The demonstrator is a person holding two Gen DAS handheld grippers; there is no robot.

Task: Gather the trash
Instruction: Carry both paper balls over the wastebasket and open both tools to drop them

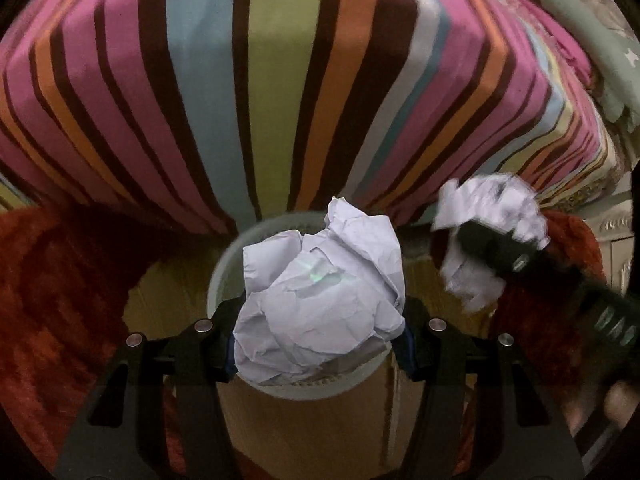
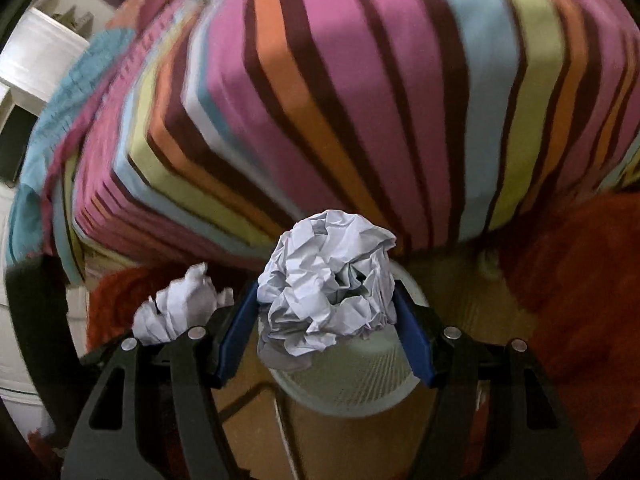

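My left gripper [image 1: 318,332] is shut on a large crumpled white paper ball [image 1: 320,300] and holds it right over a pale round mesh waste bin [image 1: 224,264] on the floor. My right gripper [image 2: 326,328] is shut on a second, tighter crumpled paper ball [image 2: 328,284], above the same bin [image 2: 360,384]. In the left wrist view the right gripper [image 1: 500,248] with its paper [image 1: 488,216] shows blurred at the right. In the right wrist view the left gripper's paper [image 2: 176,308] shows at the left. The bin's inside is hidden by the paper.
A bed with a striped sheet of pink, brown, orange, blue and green [image 1: 280,80] rises just behind the bin. A red-orange shaggy rug [image 1: 60,300] lies on the wooden floor [image 1: 312,432] around it. White furniture [image 2: 36,60] stands at the far left in the right wrist view.
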